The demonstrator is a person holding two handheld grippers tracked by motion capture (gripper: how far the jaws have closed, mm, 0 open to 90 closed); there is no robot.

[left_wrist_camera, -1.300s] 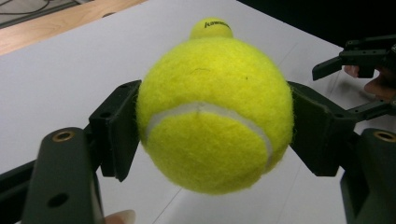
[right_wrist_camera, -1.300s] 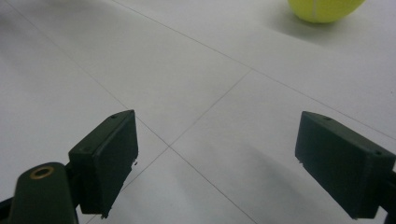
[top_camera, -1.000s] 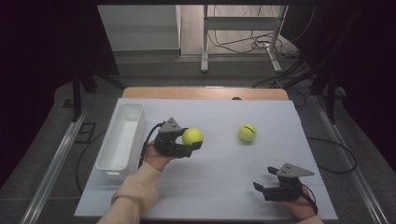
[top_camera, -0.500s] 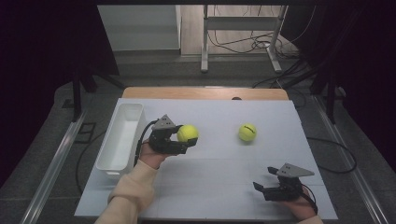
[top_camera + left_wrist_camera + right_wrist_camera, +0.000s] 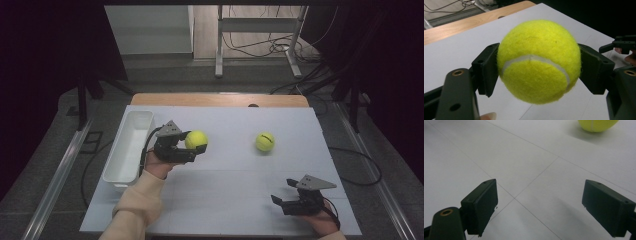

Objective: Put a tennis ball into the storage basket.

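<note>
Left gripper (image 5: 196,148) clamped on fuzzy yellow tennis ball (image 5: 537,61) w/ white seam, just right of white plastic bin (image 5: 128,145), second ball (image 5: 265,142) far right, right gripper (image 5: 544,205) jaws apart, near right, smooth white tabletop (image 5: 235,190).

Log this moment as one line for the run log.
left gripper: shut on held tennis ball, lifted beside white bin | right gripper: open, low over table | second tennis ball: loose on table

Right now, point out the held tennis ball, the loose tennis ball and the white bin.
held tennis ball (image 5: 536,62), left gripper view, on its white seam.
loose tennis ball (image 5: 265,142), high view, at its middle.
white bin (image 5: 113,168), high view, on its long left rim.
</note>
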